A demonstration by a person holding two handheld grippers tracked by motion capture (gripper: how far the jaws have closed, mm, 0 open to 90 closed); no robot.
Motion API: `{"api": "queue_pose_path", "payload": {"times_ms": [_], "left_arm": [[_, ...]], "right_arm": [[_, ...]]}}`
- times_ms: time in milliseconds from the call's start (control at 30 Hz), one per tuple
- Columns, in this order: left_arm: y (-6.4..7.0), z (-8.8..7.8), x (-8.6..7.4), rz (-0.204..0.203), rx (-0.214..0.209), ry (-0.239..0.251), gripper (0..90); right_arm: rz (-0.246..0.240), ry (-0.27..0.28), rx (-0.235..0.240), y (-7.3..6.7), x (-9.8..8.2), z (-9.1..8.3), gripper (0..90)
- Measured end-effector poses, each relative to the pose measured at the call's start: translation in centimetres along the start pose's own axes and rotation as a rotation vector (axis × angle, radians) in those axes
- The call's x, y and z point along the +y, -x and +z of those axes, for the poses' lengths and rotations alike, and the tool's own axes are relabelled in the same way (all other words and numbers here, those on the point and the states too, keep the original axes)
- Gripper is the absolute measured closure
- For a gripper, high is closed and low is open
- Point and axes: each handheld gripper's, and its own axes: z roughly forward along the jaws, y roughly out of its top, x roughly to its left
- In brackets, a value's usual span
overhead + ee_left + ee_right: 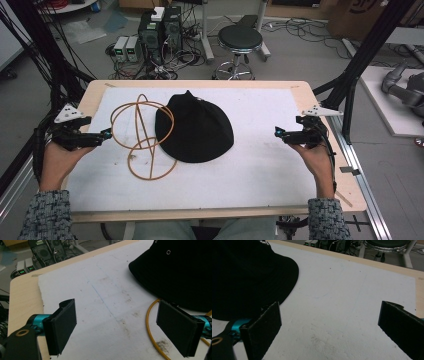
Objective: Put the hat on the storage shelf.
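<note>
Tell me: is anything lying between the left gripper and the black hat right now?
Yes. The wire hat frame lies on the white mat between the left gripper and the black hat; its rings overlap the hat's near edge. In the left gripper view one yellow loop curves by a jaw. The jaws stand open and hold nothing.

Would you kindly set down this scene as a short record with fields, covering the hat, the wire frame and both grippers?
surface: white mat on a wooden table
hat: black hat, lying flat near the mat's middle
frame: orange wire frame of joined hoops, beside the hat on its left, partly under its brim
left gripper: open, holding nothing, near the frame's left edge
right gripper: open, holding nothing, apart from the hat, to its right
</note>
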Motion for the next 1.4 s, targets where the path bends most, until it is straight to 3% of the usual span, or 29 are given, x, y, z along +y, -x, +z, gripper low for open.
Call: {"api": "queue_pose_path", "payload": {"times_ms": [267,567,767,833,1400], "left_arm": [[0.1,0.0,0.1,0.011,0.016,0.007,16.2],[0.2,0.1,0.1,0.022,0.025,-0.008,16.2],[0.2,-0.1,0.1,0.019,0.025,-0.004,16.2],[0.4,-0.1,0.1,0.025,0.006,-0.001,16.2],[0.2,0.2,0.2,0.031,0.008,-0.011,16.2]], "right_arm": [[0.018,0.007,-0.006,0.2,-0.1,-0.4,4.4],[0.001,-0.009,-0.01,-0.1,-0.1,0.0,4.4],[-0.022,0.004,0.011,-0.6,0.3,0.6,4.5],[-0.024,0.012,0.012,-0.8,0.4,0.6,4.4],[-0.042,0.026,0.041,-2.2,1.2,0.9,4.6]]}}
